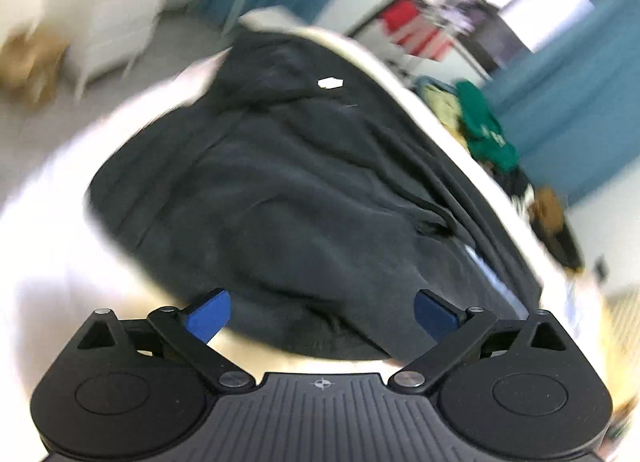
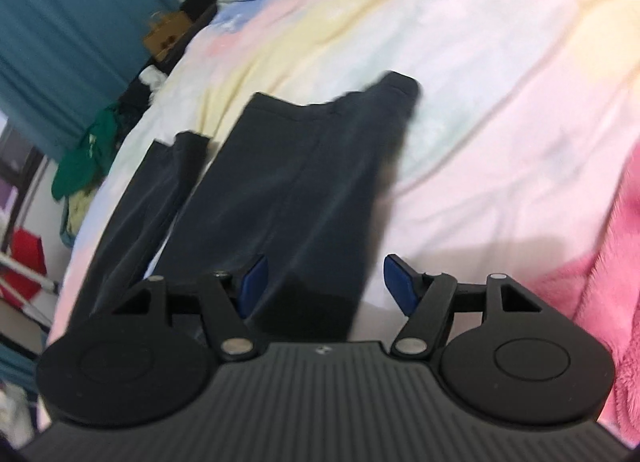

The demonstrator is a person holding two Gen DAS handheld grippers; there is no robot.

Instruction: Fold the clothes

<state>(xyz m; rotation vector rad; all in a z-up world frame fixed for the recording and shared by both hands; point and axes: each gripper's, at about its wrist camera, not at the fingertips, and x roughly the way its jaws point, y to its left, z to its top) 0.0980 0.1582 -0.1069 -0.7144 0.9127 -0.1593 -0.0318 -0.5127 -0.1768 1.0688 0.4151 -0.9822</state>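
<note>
both tools (image 1: 322, 312) (image 2: 322, 282) spread, tilted down over dark trousers (image 2: 280, 182), gripping nothing

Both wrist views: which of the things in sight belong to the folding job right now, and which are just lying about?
Belongs to the job:
- dark garment spread on the pastel bedsheet
- left gripper, open, nothing between its pads
- right gripper, open over the garment's edge

Lying about:
- green garment at the bedside
- pink fluffy blanket
- cardboard box
</note>
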